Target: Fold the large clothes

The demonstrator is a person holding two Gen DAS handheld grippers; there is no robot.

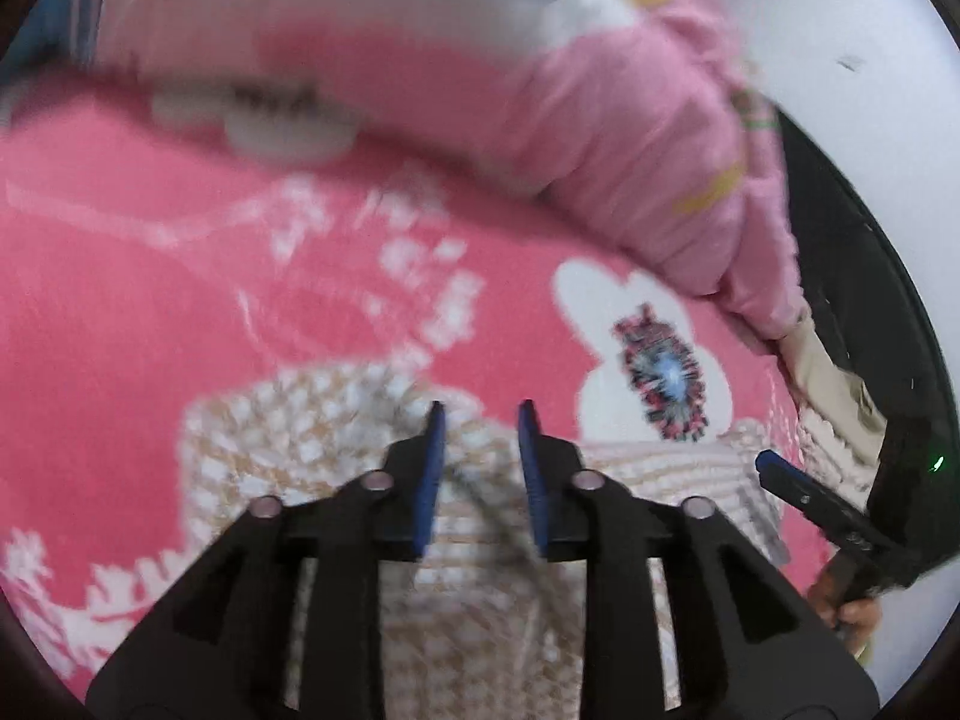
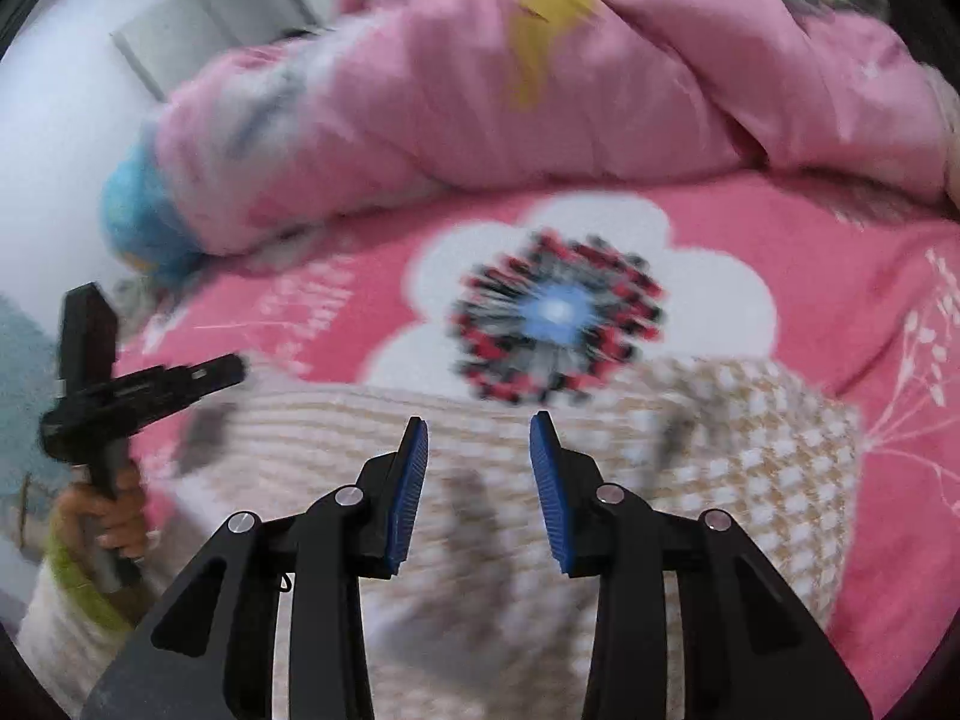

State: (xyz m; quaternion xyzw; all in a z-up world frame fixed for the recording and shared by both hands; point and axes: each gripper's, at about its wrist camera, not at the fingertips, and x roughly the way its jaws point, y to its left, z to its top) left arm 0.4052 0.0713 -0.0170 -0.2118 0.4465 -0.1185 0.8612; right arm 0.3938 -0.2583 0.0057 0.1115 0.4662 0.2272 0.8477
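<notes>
Both grippers, left (image 1: 482, 414) and right (image 2: 480, 429), hover part-open and empty over the checked garment (image 2: 750, 480).

Garment (image 2: 690, 432): beige-and-white check and stripe knit. Bedsheet (image 1: 120, 276): hot pink, white flower print, 1 bloom with a blue centre ringed red and black. Quilt (image 2: 456, 96): pale pink, yellow and white patches. Gripper pads (image 2: 555, 492): blue on black.
</notes>
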